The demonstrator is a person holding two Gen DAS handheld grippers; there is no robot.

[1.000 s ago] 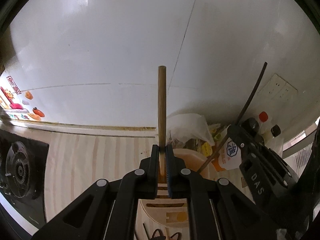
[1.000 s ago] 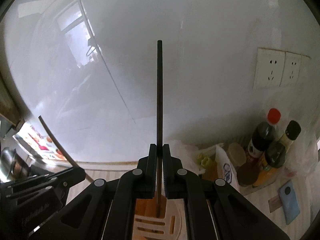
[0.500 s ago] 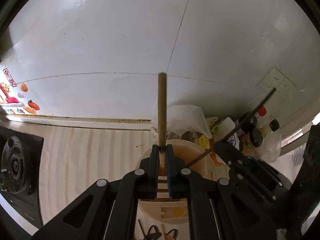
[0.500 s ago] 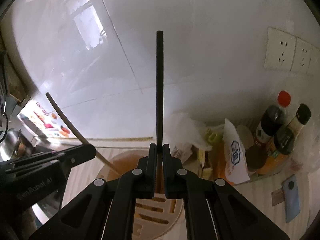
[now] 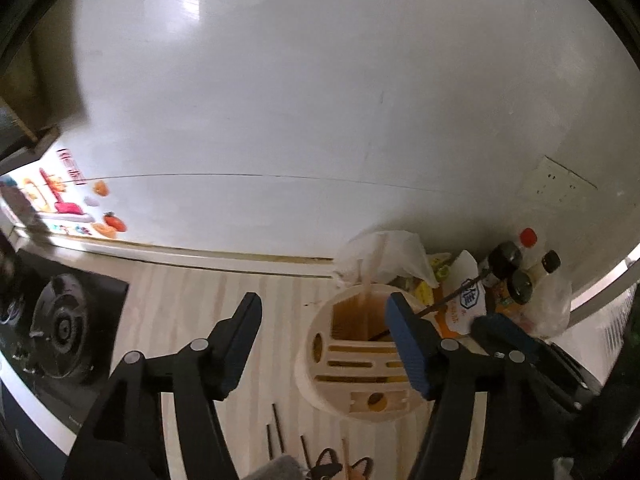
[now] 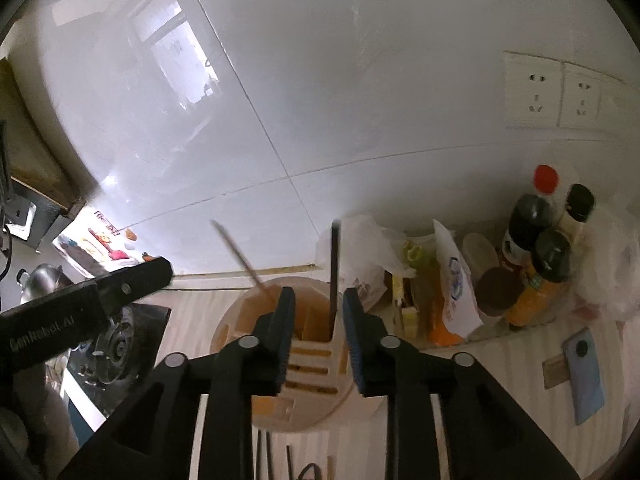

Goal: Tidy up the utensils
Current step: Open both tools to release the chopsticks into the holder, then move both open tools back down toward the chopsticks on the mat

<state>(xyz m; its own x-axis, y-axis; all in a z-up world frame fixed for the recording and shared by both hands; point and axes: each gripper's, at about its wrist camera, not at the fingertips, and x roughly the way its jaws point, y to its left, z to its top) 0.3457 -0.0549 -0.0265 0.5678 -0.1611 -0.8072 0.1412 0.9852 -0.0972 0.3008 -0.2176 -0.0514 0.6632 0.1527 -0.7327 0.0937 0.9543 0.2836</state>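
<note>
A round cream utensil holder (image 5: pixel 310 376) stands on the counter by the wall. My left gripper (image 5: pixel 324 300) hovers over it, its jaws opening, with nothing between them. A blurred wooden chopstick (image 5: pixel 366 280) drops into the holder's back compartment. The right gripper (image 6: pixel 318 295) is above the same holder (image 6: pixel 240 314), jaws opening. A dark chopstick (image 6: pixel 334 264) stands in the holder between the fingertips, free of the pads. The wooden chopstick (image 6: pixel 240 254) leans left there. Several loose chopsticks (image 5: pixel 276 424) lie on the counter in front.
A gas stove (image 5: pixel 60 328) is at the left. Behind and right of the holder are a white plastic bag (image 6: pixel 368 236), packets and sauce bottles (image 6: pixel 536 236). A phone (image 6: pixel 584 376) lies at the right, under the wall sockets (image 6: pixel 556 96).
Both grippers were shut on upright chopsticks, wooden in the left and dark in the right. Both have let go, and the chopsticks have dropped into the holder. Both hands drew back a little.
</note>
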